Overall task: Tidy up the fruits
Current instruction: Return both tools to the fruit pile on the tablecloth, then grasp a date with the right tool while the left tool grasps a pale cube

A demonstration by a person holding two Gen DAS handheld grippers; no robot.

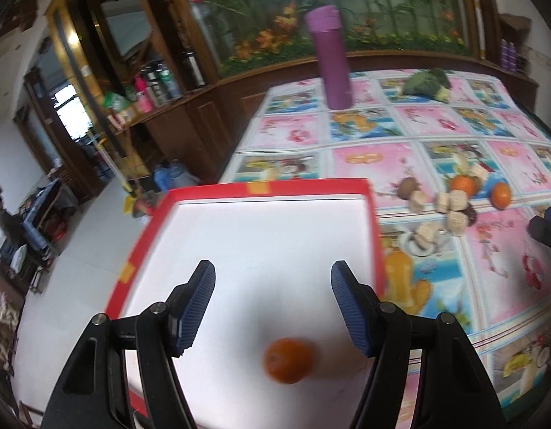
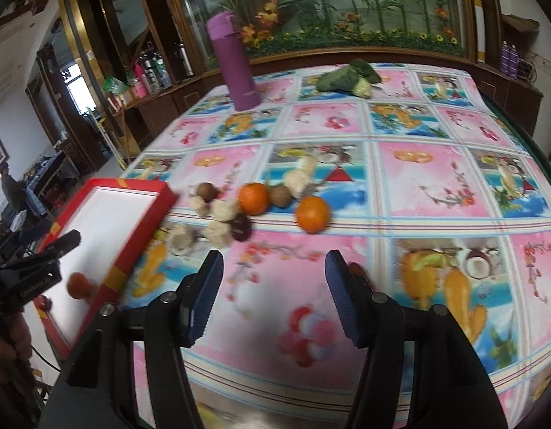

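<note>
No legible text, label, brand, number or sign appears in either view. The left gripper (image 2: pixel 43 261), seen from the right wrist camera, carries a line of pale lettering on its black body, but it is too small and blurred to read. The purple flask (image 2: pixel 236 68) has a faint mark near its base that cannot be made out. The printed tablecloth (image 2: pixel 418 178) shows only fruit and flower pictures, with no readable words.

Both tongs (image 1: pixel 272 307) (image 2: pixel 273 295) have black arms, silver screws and ribbed blue pads.
</note>
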